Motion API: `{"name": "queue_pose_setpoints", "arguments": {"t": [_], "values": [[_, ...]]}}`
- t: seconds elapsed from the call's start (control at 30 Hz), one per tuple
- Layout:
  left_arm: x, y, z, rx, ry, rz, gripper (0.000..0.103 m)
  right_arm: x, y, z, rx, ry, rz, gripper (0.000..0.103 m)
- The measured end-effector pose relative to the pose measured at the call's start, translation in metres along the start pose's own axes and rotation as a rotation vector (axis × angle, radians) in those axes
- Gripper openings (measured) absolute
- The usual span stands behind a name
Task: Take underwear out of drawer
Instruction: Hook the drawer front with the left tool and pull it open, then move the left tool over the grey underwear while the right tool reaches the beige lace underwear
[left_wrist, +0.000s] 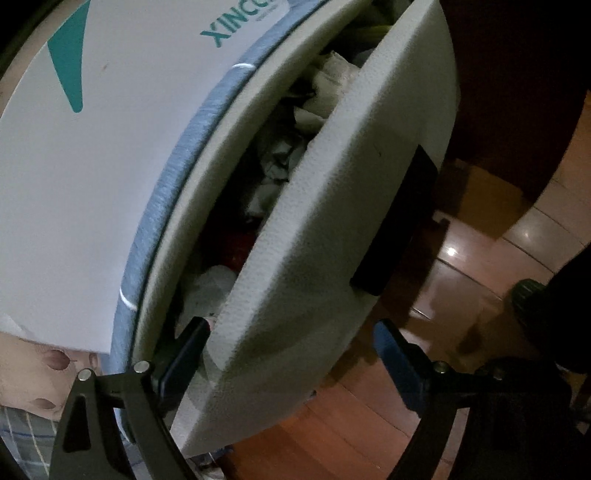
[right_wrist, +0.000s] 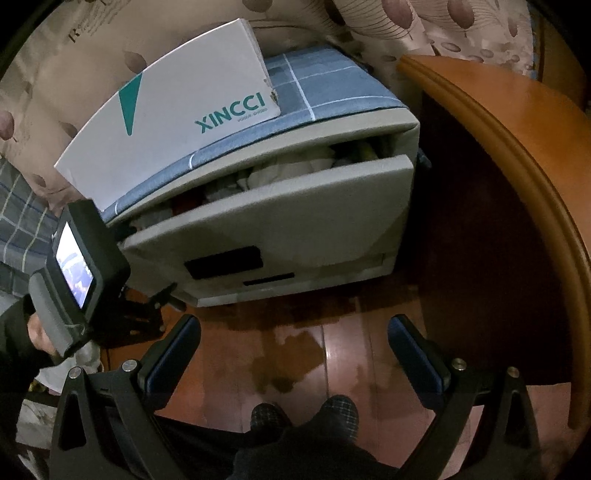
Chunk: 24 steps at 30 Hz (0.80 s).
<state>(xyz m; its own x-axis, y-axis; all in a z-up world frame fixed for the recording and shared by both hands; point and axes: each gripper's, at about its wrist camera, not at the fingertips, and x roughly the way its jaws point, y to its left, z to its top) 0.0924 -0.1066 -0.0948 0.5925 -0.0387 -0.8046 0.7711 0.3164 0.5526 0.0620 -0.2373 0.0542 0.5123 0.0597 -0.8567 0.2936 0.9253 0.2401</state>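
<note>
Straddling the drawer (left_wrist: 325, 236) front, the left hand-held gripper (left_wrist: 291, 354) is standing fully released, grasping nothing; one finger (left_wrist: 184, 350) is dipping into the gap at the drawer's near corner while the other is hanging outside over the floor (left_wrist: 369, 424), which suggests it is lining up either to pull the front wider or to reach in; the drawer is sitting only partly pulled out of the cabinet (right_wrist: 402, 125), so the slot is narrow; inside, crumpled clothes (left_wrist: 280, 162) are lying packed in a heap, pale pieces and a red one (left_wrist: 240, 247) among them; the underwear is probably somewhere in that heap, though the dim interior is not letting me tell which piece it is; a white box (right_wrist: 166, 122) is resting on the cloth-covered cabinet top, overhanging its edge and shading the opening; the right hand-held gripper (right_wrist: 293, 350) is hovering well back over the floor, released and empty, leaving room for the left and keeping the whole cabinet in its view; nothing is being lifted yet, so the task is looking barely begun.
</note>
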Motion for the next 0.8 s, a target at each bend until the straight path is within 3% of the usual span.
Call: {"name": "queue_pose_setpoints", "arguments": {"t": [0.5, 0.8], "values": [[-0.043, -0.037, -0.011, -0.035, 0.087, -0.195, 0.092, -0.011, -0.004, 0.003, 0.031, -0.061, -0.003, 0.101], [-0.095, -0.017, -0.029, -0.126, 0.108, -0.312, 0.092, -0.009, -0.004, 0.009, 0.011, 0.013, -0.048, 0.101]]}}
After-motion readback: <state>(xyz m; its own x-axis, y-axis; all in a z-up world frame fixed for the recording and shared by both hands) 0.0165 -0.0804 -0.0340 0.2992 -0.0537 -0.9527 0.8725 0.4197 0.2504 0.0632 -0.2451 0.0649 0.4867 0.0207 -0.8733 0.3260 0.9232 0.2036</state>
